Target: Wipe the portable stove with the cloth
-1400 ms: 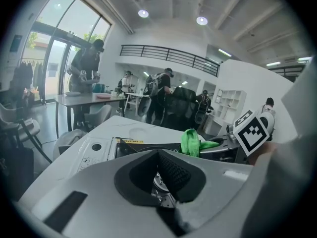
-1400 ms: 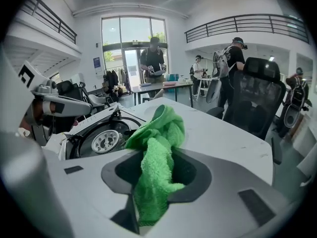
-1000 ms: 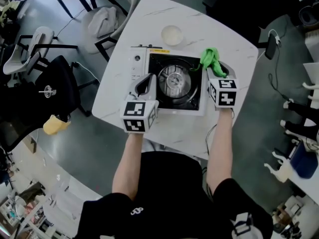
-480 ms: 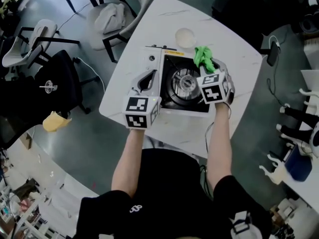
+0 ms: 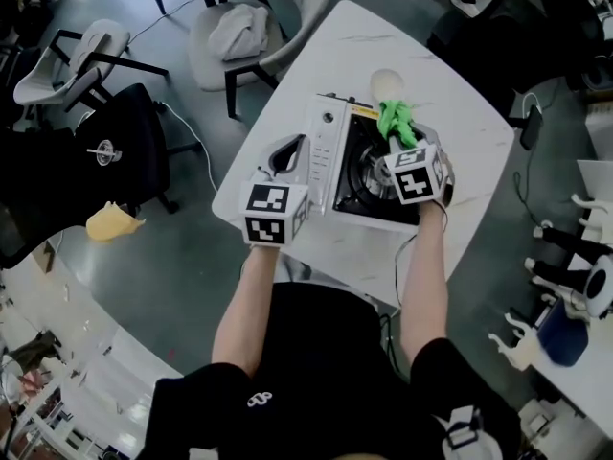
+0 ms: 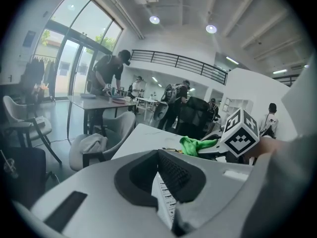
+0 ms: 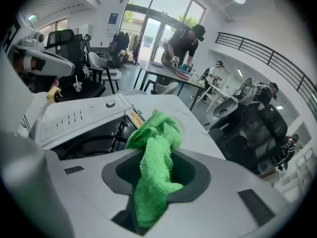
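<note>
The white portable stove point(image 5: 330, 151) with a black burner well sits mid-table. My left gripper point(image 5: 284, 157) is at its left edge, shut on the edge of the printed control panel point(image 6: 164, 202). My right gripper point(image 5: 396, 145) hovers over the stove's right part, shut on a bright green cloth point(image 5: 395, 121) that bunches out past the jaws above the far rim. In the right gripper view the cloth point(image 7: 156, 167) hangs through that gripper point(image 7: 153, 185), with the stove point(image 7: 79, 118) to its left. The left gripper view shows the cloth point(image 6: 195, 145) beyond the left gripper point(image 6: 161, 182).
A round white dish point(image 5: 386, 82) lies on the white table point(image 5: 450, 94) just behind the stove. A grey chair point(image 5: 251, 29) stands at the far left corner. A dark phone with a cable point(image 5: 530, 127) is at the table's right edge. People stand at tables in the background.
My right gripper has carried the cloth from the stove's right rim inward over the stove's right part. The left gripper stays on the stove's left edge. The head view has shifted.
</note>
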The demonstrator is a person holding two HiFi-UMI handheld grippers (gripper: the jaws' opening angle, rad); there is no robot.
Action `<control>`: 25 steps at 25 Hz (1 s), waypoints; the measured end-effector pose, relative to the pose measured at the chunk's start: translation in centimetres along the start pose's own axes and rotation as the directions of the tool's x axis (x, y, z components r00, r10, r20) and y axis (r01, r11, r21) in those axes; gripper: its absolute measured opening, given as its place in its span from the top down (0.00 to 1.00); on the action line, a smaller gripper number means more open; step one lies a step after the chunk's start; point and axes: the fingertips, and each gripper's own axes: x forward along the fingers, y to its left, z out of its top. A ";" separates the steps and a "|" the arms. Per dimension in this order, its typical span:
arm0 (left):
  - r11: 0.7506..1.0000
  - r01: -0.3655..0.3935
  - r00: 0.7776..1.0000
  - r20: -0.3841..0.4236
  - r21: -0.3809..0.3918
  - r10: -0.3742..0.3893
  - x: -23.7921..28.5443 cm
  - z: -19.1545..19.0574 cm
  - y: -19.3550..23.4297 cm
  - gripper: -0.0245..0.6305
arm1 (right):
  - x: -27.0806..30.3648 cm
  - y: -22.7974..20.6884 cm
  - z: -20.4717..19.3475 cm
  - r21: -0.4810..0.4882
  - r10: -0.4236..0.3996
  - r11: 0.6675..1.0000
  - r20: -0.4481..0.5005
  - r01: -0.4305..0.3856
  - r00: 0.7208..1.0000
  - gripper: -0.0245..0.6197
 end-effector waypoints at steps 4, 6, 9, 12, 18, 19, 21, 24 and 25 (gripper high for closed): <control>1.000 -0.008 1.000 0.014 0.008 0.007 -1.4 0.8 1.4 0.96 | 0.3 2.5 3.4 -0.008 0.026 1.000 0.071 -0.025 0.997 0.78; 1.000 -0.011 1.000 0.023 0.007 0.011 -2.2 1.1 2.1 0.96 | -0.3 3.1 4.9 0.001 0.008 1.000 0.110 -0.008 0.994 0.78; 1.000 -0.008 0.999 0.033 0.006 0.008 -3.4 1.3 3.1 0.96 | -1.4 3.9 6.4 0.052 -0.001 0.999 0.158 -0.007 0.987 0.78; 1.000 0.007 0.999 0.035 -0.001 -0.007 -4.6 0.9 4.1 0.96 | -2.2 5.4 6.8 0.062 -0.017 0.998 0.164 0.007 0.986 0.78; 0.998 0.032 0.998 0.050 -0.062 -0.029 -5.8 -0.3 5.4 0.96 | -2.8 8.8 5.3 0.061 -0.022 0.998 0.120 0.015 0.993 0.78; 0.996 0.033 0.998 0.048 -0.078 -0.029 -5.9 -0.8 5.5 0.96 | -2.8 9.5 4.9 0.069 -0.009 0.998 0.118 0.001 0.993 0.78; 0.995 0.031 0.999 0.040 -0.093 -0.027 -6.5 -2.0 5.1 0.96 | -2.9 10.8 3.8 0.082 0.020 0.996 0.111 -0.029 0.994 0.78; 0.996 0.006 0.998 0.061 -0.086 0.000 -8.2 -2.5 4.3 0.96 | -3.9 12.4 2.4 0.108 0.069 0.991 0.111 -0.081 0.991 0.78; 0.996 -0.010 0.997 0.073 -0.089 0.016 -9.0 -2.4 4.1 0.96 | -4.3 13.0 2.2 0.111 0.084 0.989 0.121 -0.098 0.989 0.78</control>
